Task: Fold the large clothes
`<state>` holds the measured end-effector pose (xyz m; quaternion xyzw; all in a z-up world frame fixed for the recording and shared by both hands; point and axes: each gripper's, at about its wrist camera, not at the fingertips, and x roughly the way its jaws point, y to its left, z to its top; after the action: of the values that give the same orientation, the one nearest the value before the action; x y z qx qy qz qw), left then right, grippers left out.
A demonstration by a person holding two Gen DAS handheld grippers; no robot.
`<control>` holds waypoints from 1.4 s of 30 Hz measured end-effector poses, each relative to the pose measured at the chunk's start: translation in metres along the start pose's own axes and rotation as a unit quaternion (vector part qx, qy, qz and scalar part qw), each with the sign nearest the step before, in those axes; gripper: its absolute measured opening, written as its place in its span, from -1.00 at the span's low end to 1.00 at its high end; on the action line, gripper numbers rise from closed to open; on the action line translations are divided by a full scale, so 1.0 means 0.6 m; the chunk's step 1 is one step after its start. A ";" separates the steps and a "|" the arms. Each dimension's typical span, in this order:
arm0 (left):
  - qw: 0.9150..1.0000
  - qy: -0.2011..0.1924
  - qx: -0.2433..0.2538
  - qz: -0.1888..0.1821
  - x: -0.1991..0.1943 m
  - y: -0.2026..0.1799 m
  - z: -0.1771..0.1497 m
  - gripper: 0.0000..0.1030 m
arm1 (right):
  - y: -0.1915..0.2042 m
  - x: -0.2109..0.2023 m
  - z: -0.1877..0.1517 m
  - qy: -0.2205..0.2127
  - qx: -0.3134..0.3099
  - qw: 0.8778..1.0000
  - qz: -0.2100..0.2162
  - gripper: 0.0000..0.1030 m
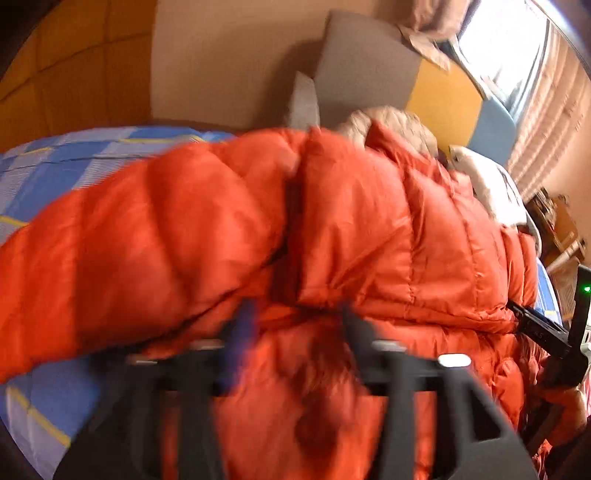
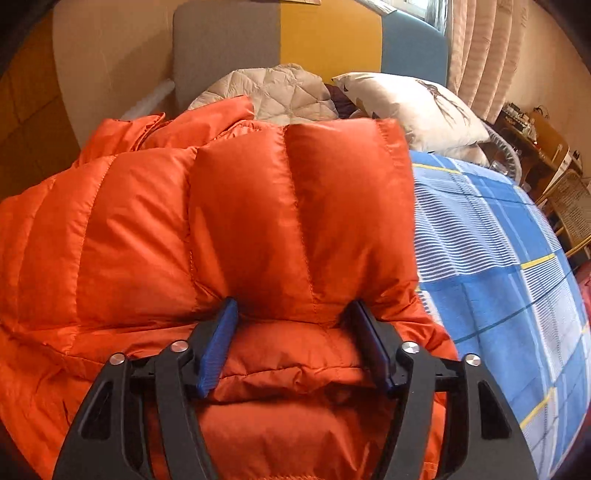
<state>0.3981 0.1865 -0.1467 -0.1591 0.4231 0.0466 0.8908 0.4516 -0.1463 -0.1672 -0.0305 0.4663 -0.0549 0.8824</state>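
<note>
Resting on the blue checked bed sheet [image 2: 498, 236], your orange puffer jacket [image 2: 229, 221] lies bunched below the pillow [image 2: 413, 103]. Your right gripper [image 2: 295, 325] has jacket padding between parted fingers. Blur hides whether your left gripper [image 1: 295, 332] is clamped.

No readable text, labels, brands or numbers in either view; faint marks on right gripper [image 1: 543, 328] body illegible.

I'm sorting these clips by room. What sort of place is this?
Most likely a bedroom: an orange puffer jacket lies on a bed with a blue checked sheet, a pillow and a padded headboard.
</note>
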 end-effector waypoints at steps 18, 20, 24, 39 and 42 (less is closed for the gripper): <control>0.969 -0.055 -0.229 0.069 -0.214 0.319 -0.144 0.19 | 0.105 -0.191 -0.182 -0.031 -0.073 0.994 0.080 0.66; 0.958 -0.061 -0.266 0.086 -0.233 0.373 -0.165 0.19 | 0.118 -0.194 -0.193 -0.033 -0.086 0.993 0.075 0.66; 0.938 -0.063 -0.329 0.092 -0.248 0.459 -0.190 0.18 | 0.131 -0.193 -0.208 -0.033 -0.094 0.993 0.070 0.66; 0.935 -0.126 -0.318 0.089 -0.248 0.494 -0.112 -0.87 | 0.115 -0.158 -0.219 -0.012 -0.063 0.993 0.103 0.66; 0.955 -0.146 -0.250 0.066 -0.257 0.420 -0.068 -0.87 | 0.114 -0.158 -0.217 -0.011 -0.061 0.992 0.106 0.66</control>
<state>0.2149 0.4197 -0.1139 -0.3397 0.2731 0.2317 0.8697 0.2958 -0.0668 -0.1702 -0.0352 0.4595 0.0679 0.8849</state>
